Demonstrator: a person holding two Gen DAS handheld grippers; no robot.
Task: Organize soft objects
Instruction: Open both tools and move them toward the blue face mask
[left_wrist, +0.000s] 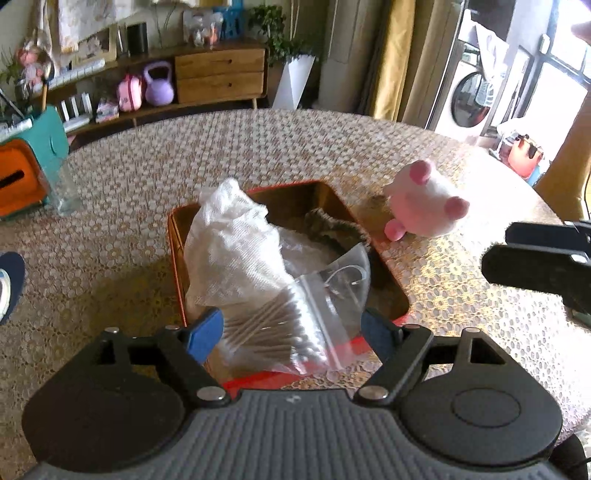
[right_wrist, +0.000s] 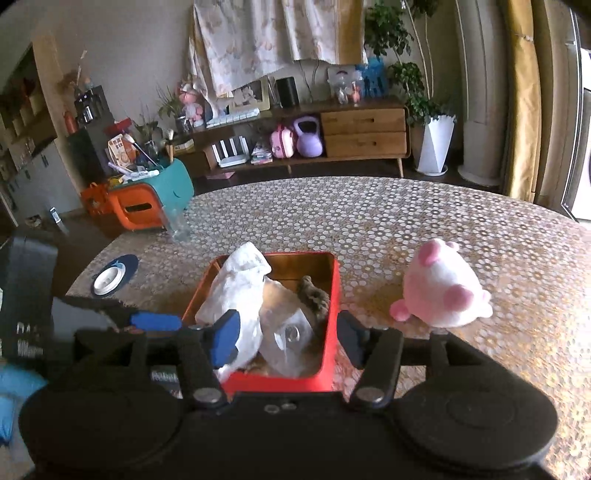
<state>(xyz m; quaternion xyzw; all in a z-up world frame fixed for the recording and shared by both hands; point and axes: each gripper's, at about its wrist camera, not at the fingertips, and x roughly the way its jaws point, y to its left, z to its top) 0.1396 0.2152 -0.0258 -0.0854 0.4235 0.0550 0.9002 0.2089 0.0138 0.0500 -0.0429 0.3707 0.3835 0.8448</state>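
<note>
A red tin box (left_wrist: 176, 236) (right_wrist: 334, 295) sits on the patterned round table. It holds a crumpled white cloth (left_wrist: 232, 243) (right_wrist: 240, 284), a clear zip bag of cotton swabs (left_wrist: 280, 328), another clear bag (right_wrist: 291, 336) and a brown fuzzy item (left_wrist: 328, 225) (right_wrist: 314, 295). A pink and white plush toy (left_wrist: 424, 206) (right_wrist: 443, 288) lies on the table right of the box. My left gripper (left_wrist: 291, 332) is open, its fingers either side of the swab bag at the box's near end. My right gripper (right_wrist: 288, 339) is open over the box's near end.
A clear glass (left_wrist: 64, 188) (right_wrist: 179, 225) and an orange and teal tissue box (left_wrist: 26, 173) (right_wrist: 147, 199) stand at the table's far left. A blue and white coaster (right_wrist: 112, 275) lies left of the box. The right gripper's body (left_wrist: 543, 258) is at the right.
</note>
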